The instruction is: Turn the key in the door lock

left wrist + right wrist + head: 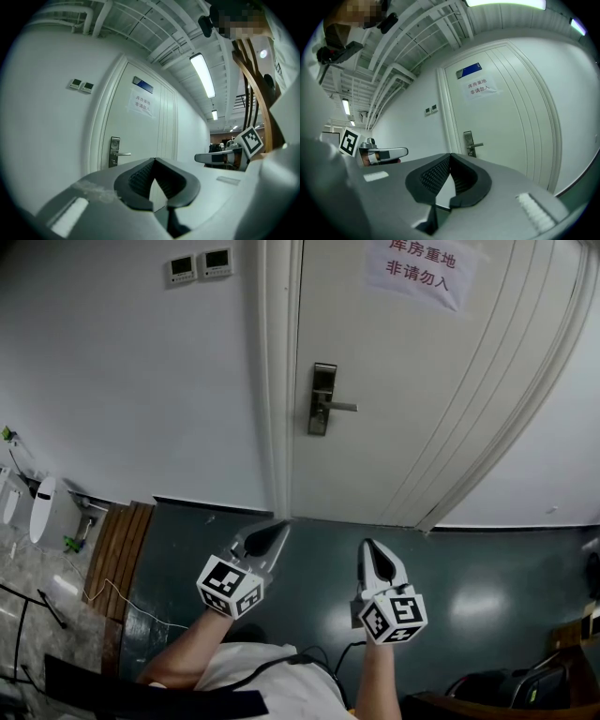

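Note:
The white door stands closed ahead, with a metal lock plate and lever handle near its left edge. No key shows at this distance. My left gripper and right gripper are held side by side low in the head view, well short of the door, both pointing towards it. Both are shut with nothing between the jaws. In the left gripper view the left gripper's tips meet below the lock plate. The right gripper's tips meet left of the lock plate.
A paper sign hangs high on the door. Two small wall panels sit left of the frame. Wooden boards, a white appliance and cables lie on the floor at left. A dark bag rests at bottom right.

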{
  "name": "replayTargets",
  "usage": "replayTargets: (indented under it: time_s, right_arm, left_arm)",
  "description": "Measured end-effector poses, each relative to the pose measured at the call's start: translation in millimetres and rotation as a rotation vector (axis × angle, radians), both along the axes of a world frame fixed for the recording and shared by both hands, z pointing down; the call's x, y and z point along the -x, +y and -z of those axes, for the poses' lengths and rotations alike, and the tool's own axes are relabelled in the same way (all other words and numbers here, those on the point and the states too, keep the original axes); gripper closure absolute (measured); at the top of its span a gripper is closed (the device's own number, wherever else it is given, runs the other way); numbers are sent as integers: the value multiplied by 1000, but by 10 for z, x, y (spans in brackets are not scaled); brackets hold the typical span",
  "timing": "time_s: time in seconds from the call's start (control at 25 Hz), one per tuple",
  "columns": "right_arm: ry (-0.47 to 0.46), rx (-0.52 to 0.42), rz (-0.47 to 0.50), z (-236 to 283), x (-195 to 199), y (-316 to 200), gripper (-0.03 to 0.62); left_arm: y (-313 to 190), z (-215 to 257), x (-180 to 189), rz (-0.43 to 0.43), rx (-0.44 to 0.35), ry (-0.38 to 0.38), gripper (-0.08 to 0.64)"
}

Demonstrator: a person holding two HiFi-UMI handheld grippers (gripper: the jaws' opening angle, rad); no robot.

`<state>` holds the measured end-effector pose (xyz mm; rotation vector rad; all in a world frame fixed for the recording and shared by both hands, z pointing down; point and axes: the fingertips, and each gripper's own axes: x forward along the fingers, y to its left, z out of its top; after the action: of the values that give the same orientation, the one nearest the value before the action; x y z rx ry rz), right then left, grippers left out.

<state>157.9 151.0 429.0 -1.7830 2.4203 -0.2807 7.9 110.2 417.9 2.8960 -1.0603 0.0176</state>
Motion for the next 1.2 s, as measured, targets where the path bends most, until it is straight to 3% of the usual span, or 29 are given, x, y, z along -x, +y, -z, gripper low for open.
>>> replayTargets:
  time_s: [0.56, 0.84, 1.2]
  right_arm:
    - [21, 18, 2, -163, 2, -276, 583]
    - [40, 33, -35, -184, -31, -808, 583]
    - [58, 40, -51, -46, 108, -1762, 583]
  left_arm:
    - [-380, -56, 2, -3, 23, 49, 555]
    - [-958, -161, -14, -48, 66, 72, 555]
    - [-1927, -59, -81, -110, 59, 37, 555]
